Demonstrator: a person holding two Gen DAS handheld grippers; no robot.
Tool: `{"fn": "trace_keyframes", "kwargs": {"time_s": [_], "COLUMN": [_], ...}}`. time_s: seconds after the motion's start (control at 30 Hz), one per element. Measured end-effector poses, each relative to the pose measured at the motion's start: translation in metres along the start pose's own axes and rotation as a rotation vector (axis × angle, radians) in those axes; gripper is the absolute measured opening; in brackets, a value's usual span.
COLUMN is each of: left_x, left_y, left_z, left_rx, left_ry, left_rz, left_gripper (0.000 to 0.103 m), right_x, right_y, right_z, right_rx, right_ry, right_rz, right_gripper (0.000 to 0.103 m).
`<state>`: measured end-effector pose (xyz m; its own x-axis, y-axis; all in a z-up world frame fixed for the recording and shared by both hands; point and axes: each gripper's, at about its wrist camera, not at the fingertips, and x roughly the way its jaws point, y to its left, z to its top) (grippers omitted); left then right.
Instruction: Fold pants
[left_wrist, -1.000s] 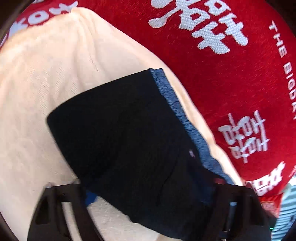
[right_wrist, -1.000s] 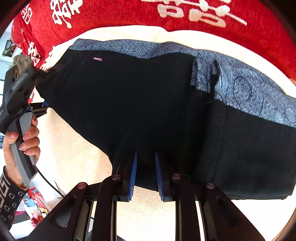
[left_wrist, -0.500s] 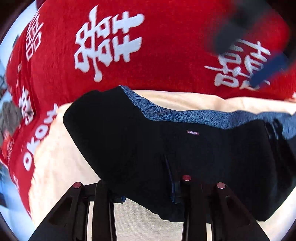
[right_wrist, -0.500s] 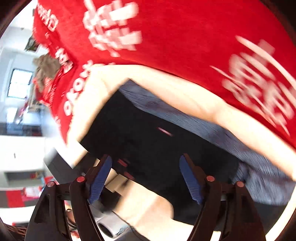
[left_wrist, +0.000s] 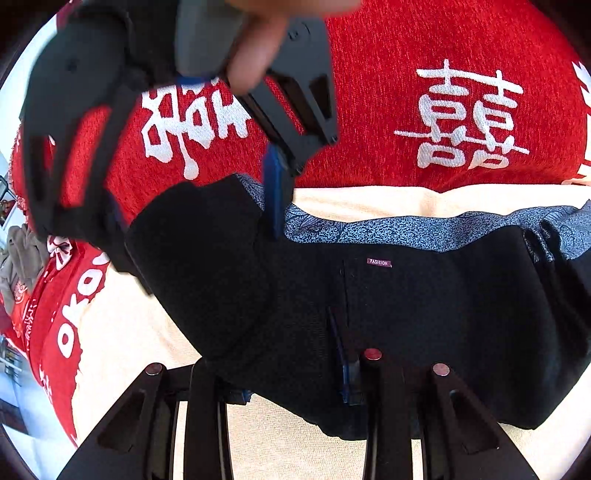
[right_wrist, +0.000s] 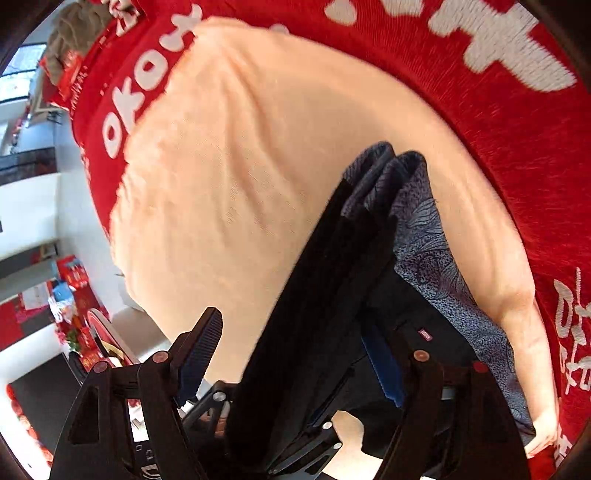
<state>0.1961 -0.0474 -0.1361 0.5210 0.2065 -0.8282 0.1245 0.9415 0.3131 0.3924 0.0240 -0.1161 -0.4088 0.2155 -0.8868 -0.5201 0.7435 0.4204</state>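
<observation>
A red blanket (left_wrist: 388, 74) printed with white characters covers the surface; over it lies a cream towel (right_wrist: 258, 166), seemingly a clean base for folding; the black pants (left_wrist: 406, 314) with blue patterned waistband (left_wrist: 388, 230) rest on the towel, partly folded; the right hand-held gripper (left_wrist: 192, 210), at ten o'clock in the left view, stands released, straddling the fold; the left hand-held gripper (left_wrist: 280, 380) also straddles fabric at six o'clock, jaws spread, likely pinning it.

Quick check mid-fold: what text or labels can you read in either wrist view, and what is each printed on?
"FASHION": small maroon tag on the black folded pants.
"OKO": white letters on the red printed blanket, cut off at the edge.
Large white Chinese characters, same blanket.
Tag in the right wrist view: too small to read.
</observation>
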Motion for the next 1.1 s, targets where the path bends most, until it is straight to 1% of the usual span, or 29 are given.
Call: {"fn": "trace_keyframes", "kwargs": {"time_s": [0.03, 0.07, 0.13, 0.27, 0.33, 0.47, 0.6, 0.67, 0.73, 0.8, 0.9, 1.0, 1.1], "left_x": [0.000, 0.001, -0.005, -0.033, -0.050, -0.089, -0.122, -0.137, -0.148, -0.157, -0.162, -0.162, -0.157], "left_y": [0.000, 0.001, 0.000, -0.011, -0.018, -0.038, -0.069, -0.095, -0.121, -0.156, -0.202, -0.247, -0.286], "left_z": [0.000, 0.001, 0.002, 0.014, 0.024, 0.045, 0.061, 0.068, 0.070, 0.073, 0.072, 0.067, 0.060], "left_rx": [0.000, -0.005, -0.001, 0.051, 0.060, 0.078, 0.087, 0.119, 0.162, 0.219, 0.299, 0.367, 0.432], "left_ry": [0.004, 0.017, 0.005, -0.045, -0.069, -0.115, -0.130, -0.138, -0.148, -0.153, -0.149, -0.120, -0.101], "left_rz": [0.001, -0.001, -0.009, -0.013, -0.030, -0.093, -0.183, -0.219, -0.238, -0.261, -0.280, -0.292, -0.296], "left_gripper": [0.034, 0.034, 0.034, 0.034, 0.034, 0.034, 0.034, 0.034, 0.034, 0.034, 0.034, 0.034, 0.034], "right_x": [0.002, 0.001, -0.006, -0.032, -0.051, -0.086, -0.113, -0.125, -0.130, -0.131, -0.125, -0.116, -0.097], "right_y": [-0.002, -0.006, -0.013, -0.029, -0.040, -0.067, -0.103, -0.131, -0.161, -0.184, -0.222, -0.264, -0.293], "right_z": [0.000, -0.002, -0.009, -0.033, -0.054, -0.102, -0.167, -0.207, -0.247, -0.281, -0.326, -0.367, -0.395], "right_rx": [-0.002, -0.006, 0.002, 0.030, 0.044, 0.084, 0.131, 0.171, 0.215, 0.245, 0.310, 0.382, 0.431], "right_ry": [0.001, -0.006, -0.049, -0.160, -0.226, -0.355, -0.496, -0.565, -0.627, -0.673, -0.717, -0.738, -0.740], "right_rz": [-0.013, -0.031, -0.009, 0.077, 0.131, 0.232, 0.320, 0.371, 0.412, 0.429, 0.455, 0.471, 0.471], "right_gripper": [0.038, 0.027, 0.022, 0.021, 0.021, 0.021, 0.021, 0.021, 0.021, 0.021, 0.021, 0.021, 0.021]}}
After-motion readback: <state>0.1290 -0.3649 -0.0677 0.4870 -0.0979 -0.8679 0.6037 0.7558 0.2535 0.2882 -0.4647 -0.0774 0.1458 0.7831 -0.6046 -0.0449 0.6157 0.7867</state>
